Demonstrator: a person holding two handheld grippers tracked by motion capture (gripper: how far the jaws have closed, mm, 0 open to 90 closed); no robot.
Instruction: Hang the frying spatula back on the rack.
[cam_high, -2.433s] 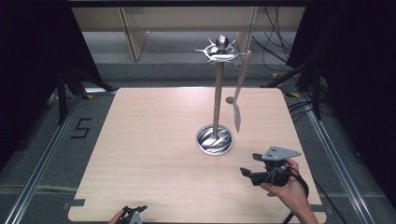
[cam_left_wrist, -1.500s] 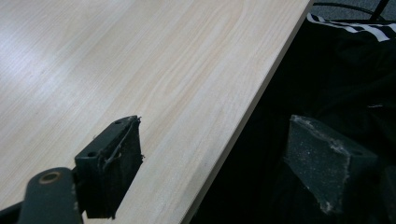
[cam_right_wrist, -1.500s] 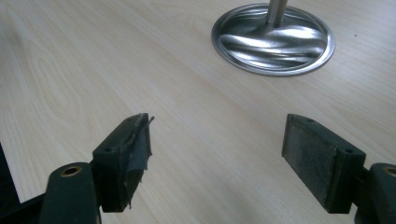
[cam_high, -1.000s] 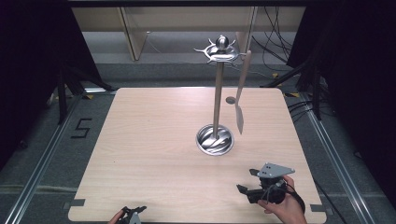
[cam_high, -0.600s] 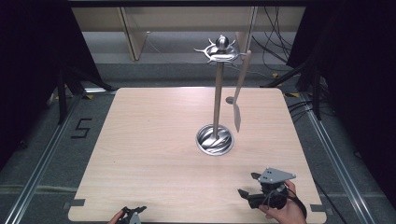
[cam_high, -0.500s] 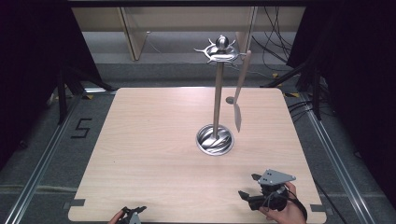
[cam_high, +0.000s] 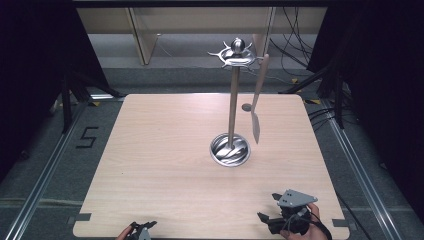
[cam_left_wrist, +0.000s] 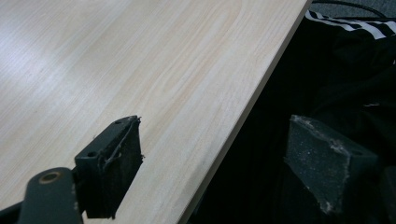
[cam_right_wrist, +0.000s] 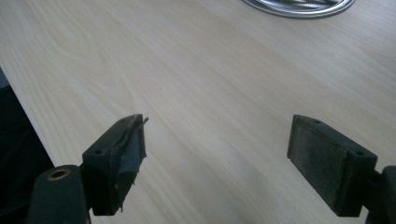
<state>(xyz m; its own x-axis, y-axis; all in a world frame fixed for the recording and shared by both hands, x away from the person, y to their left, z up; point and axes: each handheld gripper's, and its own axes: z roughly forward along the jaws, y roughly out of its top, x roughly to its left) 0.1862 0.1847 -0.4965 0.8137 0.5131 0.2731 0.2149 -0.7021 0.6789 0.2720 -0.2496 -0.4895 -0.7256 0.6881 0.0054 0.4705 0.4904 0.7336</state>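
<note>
Near the far middle of the wooden table (cam_high: 165, 150) stands a metal utensil stand (cam_high: 233, 100) — round dished base (cam_high: 230, 150), thin upright pole, crown of hooks at the top. Carries one wooden spatula (cam_high: 257, 107), hung by the handle end from a hook on the stand's right side, blade down, apart from the pole, with the tip level with the base and just beside it. Looks light and stiff, probably with enough tooth in the bare wood for the pads. Likely swings at a touch, being held at one point only. Best taken on the narrow handle just below the hook, pads on the two flat faces, then lifted up and off rather than pulled sideways. Could tip the tall stand otherwise, by all appearance top-heavy on a small foot; the polished pole would likely slip in a grip.

Right gripper (cam_high: 266, 206), in a hand (cam_high: 300, 227) at the near right corner, well apart from the stand: jaws have just been opening, now stand wide, with nothing between them but bare tabletop, as seen along the right gripper (cam_right_wrist: 217, 140) in its own view, the rim of the base (cam_right_wrist: 299, 5) showing at the top edge.

Left gripper (cam_high: 142, 226) at the near edge, towards the left — jaws of the left gripper (cam_left_wrist: 212, 144) likewise wide apart and empty, straddling the table's edge.
</note>
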